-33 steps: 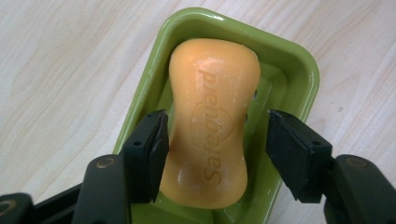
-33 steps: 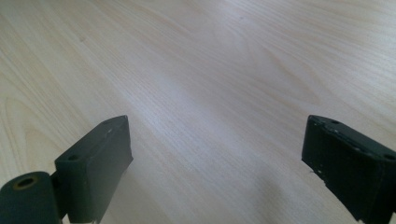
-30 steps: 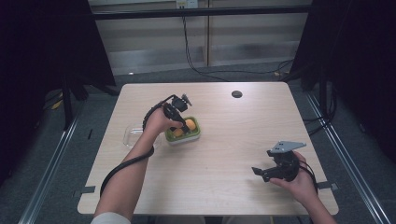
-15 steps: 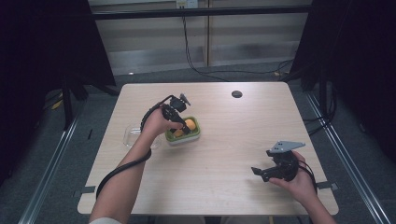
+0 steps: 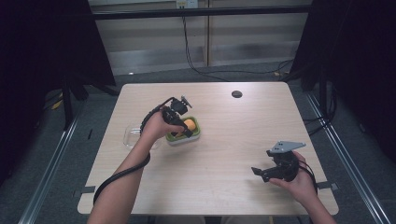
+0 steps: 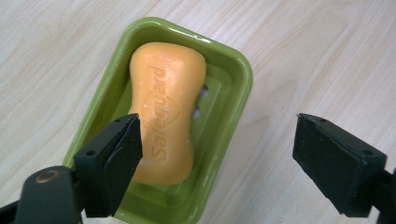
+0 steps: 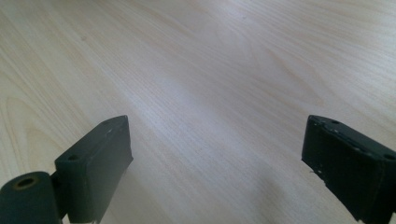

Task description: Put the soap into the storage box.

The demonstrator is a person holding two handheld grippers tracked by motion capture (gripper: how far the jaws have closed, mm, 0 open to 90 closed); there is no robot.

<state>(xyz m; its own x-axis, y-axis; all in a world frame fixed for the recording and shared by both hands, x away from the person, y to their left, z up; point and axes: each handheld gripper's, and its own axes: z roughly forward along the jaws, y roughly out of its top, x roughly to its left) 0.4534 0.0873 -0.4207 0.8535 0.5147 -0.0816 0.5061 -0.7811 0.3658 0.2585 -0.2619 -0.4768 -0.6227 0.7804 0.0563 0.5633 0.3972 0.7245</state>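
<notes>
Left gripper (image 6: 217,154) wide open over the soap, nothing held

Its jaws have just been opening; the orange Safeguard soap bar (image 6: 167,109) lies in the green soap dish (image 6: 233,93) at 11 o'clock, long axis 12-to-6. Right gripper (image 5: 267,171) also gapes empty, well apart. Left jaw hides the bar's near corner; a clear lid (image 5: 130,138) beside the dish is hard to make out.

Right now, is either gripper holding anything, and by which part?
Nothing. The left gripper has just opened over the soap in its dish; the right gripper is open.
</notes>
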